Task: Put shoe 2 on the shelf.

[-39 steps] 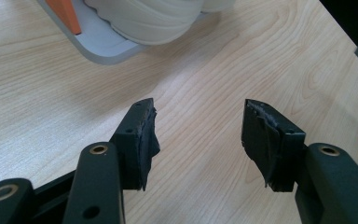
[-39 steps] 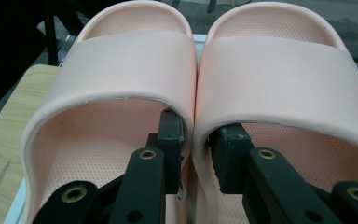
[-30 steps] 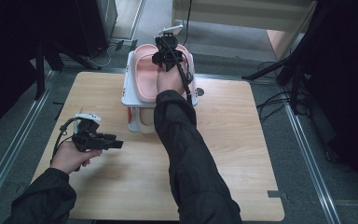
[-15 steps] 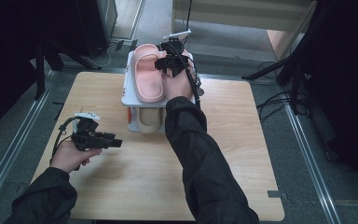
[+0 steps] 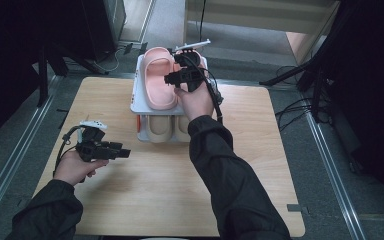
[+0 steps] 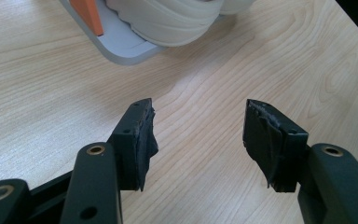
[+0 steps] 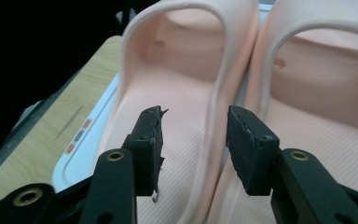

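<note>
Since prev frames the R gripper (image 5: pixel 172 78) has slid left across the rack (image 5: pixel 139 95) top, jaws just opened wider, now released. In the right gripper view its jaws straddle the left pink slipper's (image 7: pixel 177 84) inner edge w/o pressing; 2nd pink slipper (image 7: pixel 321 84) just beside. Beige pair (image 5: pixel 166 127) sits on lower shelf. L gripper (image 5: pixel 122 151) unmoved, jaws wide, empty, over bare table (image 5: pixel 145 195) near rack.
</note>
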Tool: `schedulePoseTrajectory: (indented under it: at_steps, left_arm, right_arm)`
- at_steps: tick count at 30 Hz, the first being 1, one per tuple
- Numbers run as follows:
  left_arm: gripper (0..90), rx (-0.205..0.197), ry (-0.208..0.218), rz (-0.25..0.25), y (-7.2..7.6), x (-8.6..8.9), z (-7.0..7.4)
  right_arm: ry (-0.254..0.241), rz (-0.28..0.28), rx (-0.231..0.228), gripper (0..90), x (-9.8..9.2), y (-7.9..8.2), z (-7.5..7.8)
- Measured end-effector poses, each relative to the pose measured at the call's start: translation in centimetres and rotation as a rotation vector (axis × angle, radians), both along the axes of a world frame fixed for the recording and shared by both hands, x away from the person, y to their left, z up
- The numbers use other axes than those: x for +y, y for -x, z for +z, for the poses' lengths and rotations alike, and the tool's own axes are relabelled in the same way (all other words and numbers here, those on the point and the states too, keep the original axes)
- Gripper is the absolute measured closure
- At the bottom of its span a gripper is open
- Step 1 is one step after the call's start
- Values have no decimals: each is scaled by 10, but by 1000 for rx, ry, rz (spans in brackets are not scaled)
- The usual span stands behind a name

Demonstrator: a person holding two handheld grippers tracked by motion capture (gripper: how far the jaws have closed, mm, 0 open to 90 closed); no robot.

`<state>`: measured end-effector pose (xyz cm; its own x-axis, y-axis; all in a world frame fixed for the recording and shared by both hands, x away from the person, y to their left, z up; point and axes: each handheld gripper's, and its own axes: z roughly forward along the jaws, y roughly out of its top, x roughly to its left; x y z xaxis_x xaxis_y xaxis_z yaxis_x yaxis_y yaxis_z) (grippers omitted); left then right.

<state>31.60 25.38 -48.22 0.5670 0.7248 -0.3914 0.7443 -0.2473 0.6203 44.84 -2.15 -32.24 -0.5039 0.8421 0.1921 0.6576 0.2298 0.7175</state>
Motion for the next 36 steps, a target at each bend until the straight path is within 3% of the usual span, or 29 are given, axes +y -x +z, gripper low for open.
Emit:
schedulePoseTrajectory:
  at_steps: [5, 10, 14, 21, 25, 29, 36]
  left_arm:
    - [428, 1, 0, 7, 0, 0, 0]
    - [427, -2, -11, 1, 0, 0, 0]
    - [426, 2, -13, 3, 0, -1, 0]
    - [424, -3, -25, -6, 5, -1, -1]
    - [422, -11, -26, -13, 8, -1, 0]
    - [421, -12, -37, -20, 8, -3, 0]
    - [418, -23, -38, -23, 10, -5, 0]
  right_arm:
    - [-46, 73, -8, 587, -8, 16, -1]
    - [-121, 164, 6, 570, -16, 31, -1]
    - [-87, 216, -26, 570, -18, 45, -1]
    - [-102, 266, -27, 573, -29, 62, -13]
    - [-156, 292, -6, 575, -37, 74, -20]
    - [-118, 334, -49, 575, -44, 92, -26]
    - [-128, 382, -42, 569, -60, 109, -41]
